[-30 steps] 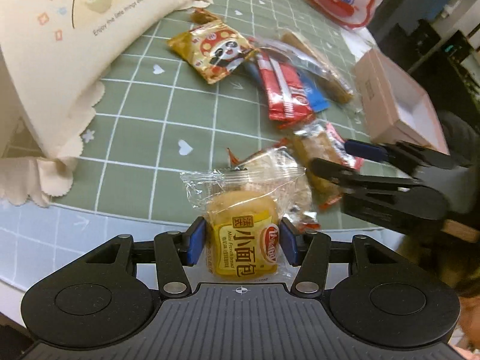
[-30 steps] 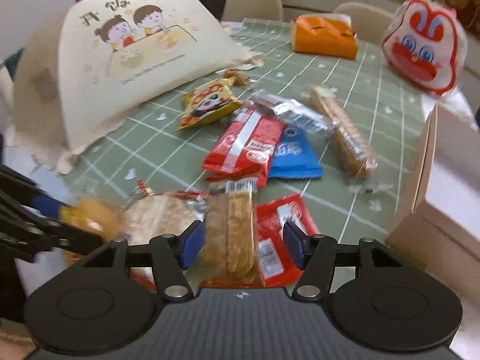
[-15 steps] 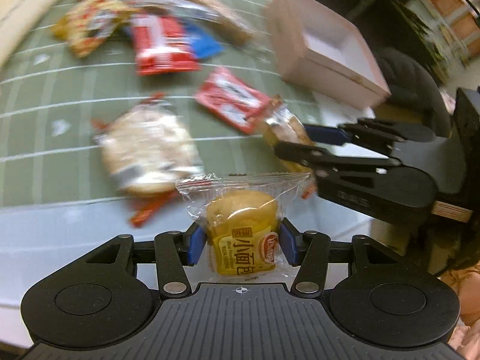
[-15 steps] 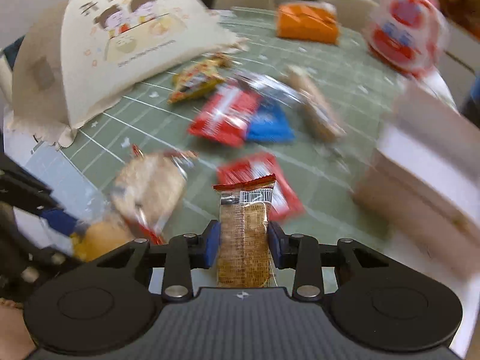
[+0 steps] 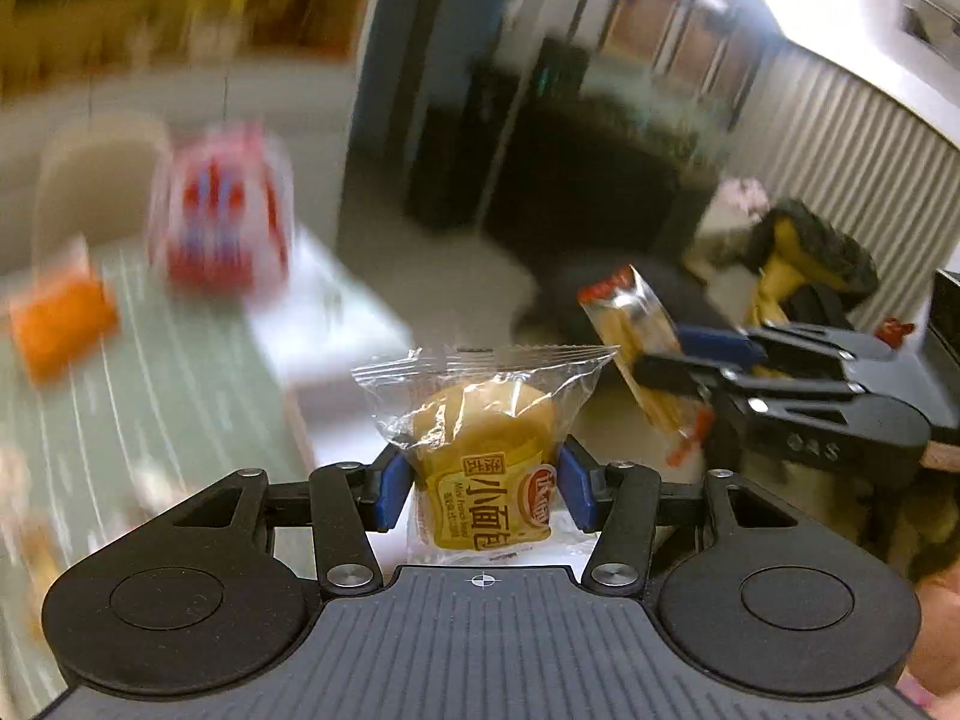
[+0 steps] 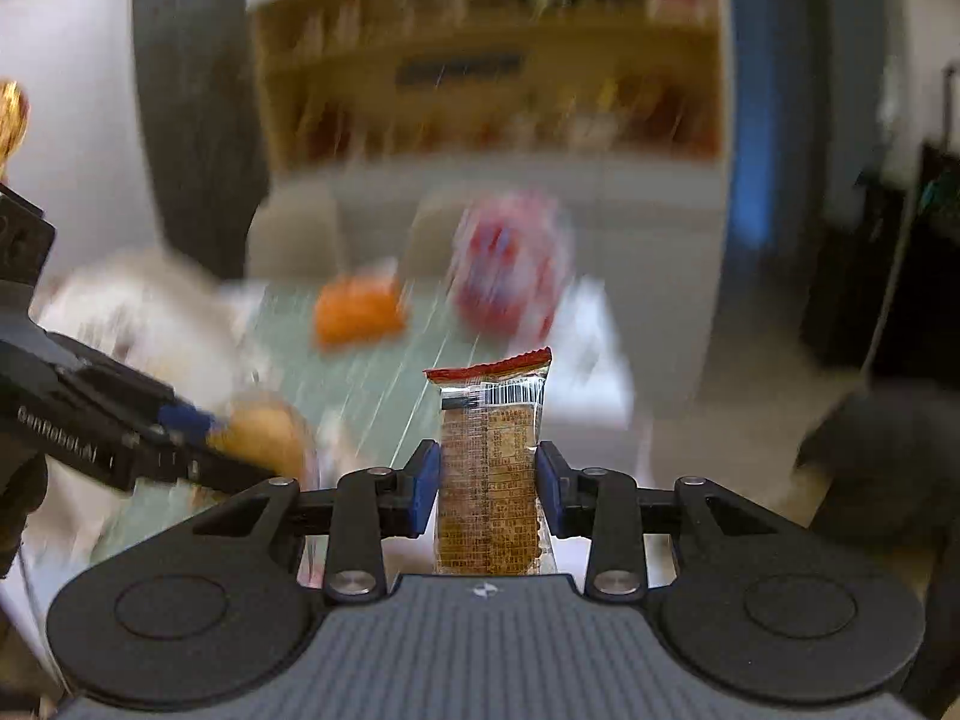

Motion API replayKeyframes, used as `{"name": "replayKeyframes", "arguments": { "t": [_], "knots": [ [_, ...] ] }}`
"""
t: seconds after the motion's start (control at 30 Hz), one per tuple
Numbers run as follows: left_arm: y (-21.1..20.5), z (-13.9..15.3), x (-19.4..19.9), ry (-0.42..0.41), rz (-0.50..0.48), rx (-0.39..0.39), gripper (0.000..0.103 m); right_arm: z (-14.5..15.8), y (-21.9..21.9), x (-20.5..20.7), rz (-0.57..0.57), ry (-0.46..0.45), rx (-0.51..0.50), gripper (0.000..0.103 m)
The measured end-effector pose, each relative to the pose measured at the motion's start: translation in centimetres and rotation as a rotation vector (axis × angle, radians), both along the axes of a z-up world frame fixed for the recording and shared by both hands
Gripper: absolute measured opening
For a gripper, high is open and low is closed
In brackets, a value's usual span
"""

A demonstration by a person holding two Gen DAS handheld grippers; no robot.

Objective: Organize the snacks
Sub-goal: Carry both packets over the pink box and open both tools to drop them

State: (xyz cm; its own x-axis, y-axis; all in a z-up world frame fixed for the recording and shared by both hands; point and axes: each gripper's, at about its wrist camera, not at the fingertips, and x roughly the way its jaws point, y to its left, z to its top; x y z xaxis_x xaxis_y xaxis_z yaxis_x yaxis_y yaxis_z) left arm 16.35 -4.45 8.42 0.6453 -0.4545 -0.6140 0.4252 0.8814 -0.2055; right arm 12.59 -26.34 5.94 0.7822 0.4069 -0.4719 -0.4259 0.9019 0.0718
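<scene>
Left tongs (image 5: 483, 489) clamped on a clear-wrapped mini bread bun (image 5: 487, 450), held upright between the blue pads (image 5: 387, 489), lifted above the tabletop (image 5: 150, 372). Right tongs (image 6: 487, 489) clamped on a biscuit pack (image 6: 487, 468), standing vertical, red seal uppermost. Right tongs (image 5: 678, 360) with the biscuit pack (image 5: 642, 348) just right of the left tongs, apart. Blurred orange packet (image 6: 357, 315) and red-and-white bag (image 6: 507, 276) well ahead on the tabletop.

Each hand-held gripper (image 5: 483, 489) (image 6: 487, 489) is seen as black, ribbed, with silver screws and blue pads (image 5: 391, 491).
</scene>
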Motion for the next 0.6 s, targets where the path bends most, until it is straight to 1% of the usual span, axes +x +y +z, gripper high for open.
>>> {"name": "replayKeyframes", "arguments": {
  "t": [0.03,0.07,0.13,0.17,0.23,0.27,0.3,0.33,0.37,0.4,0.43,0.47,0.5,0.53,0.57,0.6],
  "knots": [
    [-0.4,0.2,1.6,-0.005,-0.002,0.006,0.057,1.0,-0.3,1.1,-0.023,-0.035,0.009,0.034],
    [-0.8,-0.2,3.5,0.018,0.002,0.002,0.057,1.6,-0.5,2.2,-0.048,-0.062,0.014,0.034],
    [-1.4,-2.7,7.7,0.099,0.041,-0.025,0.056,1.8,-1.1,4.6,-0.09,-0.073,0.028,0.034],
    [-1.9,-4.4,9.6,0.135,0.058,-0.026,0.056,1.6,-1.2,5.9,-0.107,-0.061,0.033,0.034],
    [-2.6,-8.6,12.8,0.211,0.071,-0.001,0.057,0.4,-1.2,8.2,-0.138,-0.018,0.04,0.034],
    [-2.7,-11.1,14.4,0.279,0.063,0.03,0.057,-0.4,-1.0,8.9,-0.15,0.005,0.038,0.034],
    [-2.9,-13.1,15.4,0.329,0.068,0.06,0.057,-1.3,-0.8,9.6,-0.156,0.028,0.032,0.034],
    [-2.8,-14.5,16.0,0.358,0.08,0.091,0.056,-2.1,-0.8,10.2,-0.16,0.051,0.025,0.034],
    [-2.5,-15.4,16.0,0.352,0.091,0.116,0.056,-2.9,-0.7,10.8,-0.165,0.071,0.016,0.034],
    [-2.0,-15.4,15.7,0.326,0.101,0.105,0.056,-3.6,-0.6,11.1,-0.168,0.088,0.006,0.034],
    [-1.1,-15.0,15.1,0.299,0.111,0.052,0.056,-4.4,-0.4,11.4,-0.171,0.105,-0.003,0.034],
    [0.1,-14.4,14.5,0.284,0.121,-0.024,0.056,-5.3,-0.3,11.9,-0.174,0.124,-0.012,0.034],
    [1.0,-13.9,14.2,0.275,0.127,-0.079,0.056,-6.1,-0.1,12.6,-0.178,0.145,-0.02,0.034],
    [1.7,-13.5,14.0,0.267,0.13,-0.103,0.056,-7.0,0.2,13.3,-0.18,0.167,-0.025,0.034],
    [1.9,-13.4,14.1,0.272,0.128,-0.093,0.056,-7.7,0.3,13.8,-0.179,0.188,-0.026,0.034],
    [1.9,-13.4,14.2,0.289,0.12,-0.066,0.056,-8.3,0.5,14.7,-0.174,0.209,-0.016,0.035]
  ]
}}
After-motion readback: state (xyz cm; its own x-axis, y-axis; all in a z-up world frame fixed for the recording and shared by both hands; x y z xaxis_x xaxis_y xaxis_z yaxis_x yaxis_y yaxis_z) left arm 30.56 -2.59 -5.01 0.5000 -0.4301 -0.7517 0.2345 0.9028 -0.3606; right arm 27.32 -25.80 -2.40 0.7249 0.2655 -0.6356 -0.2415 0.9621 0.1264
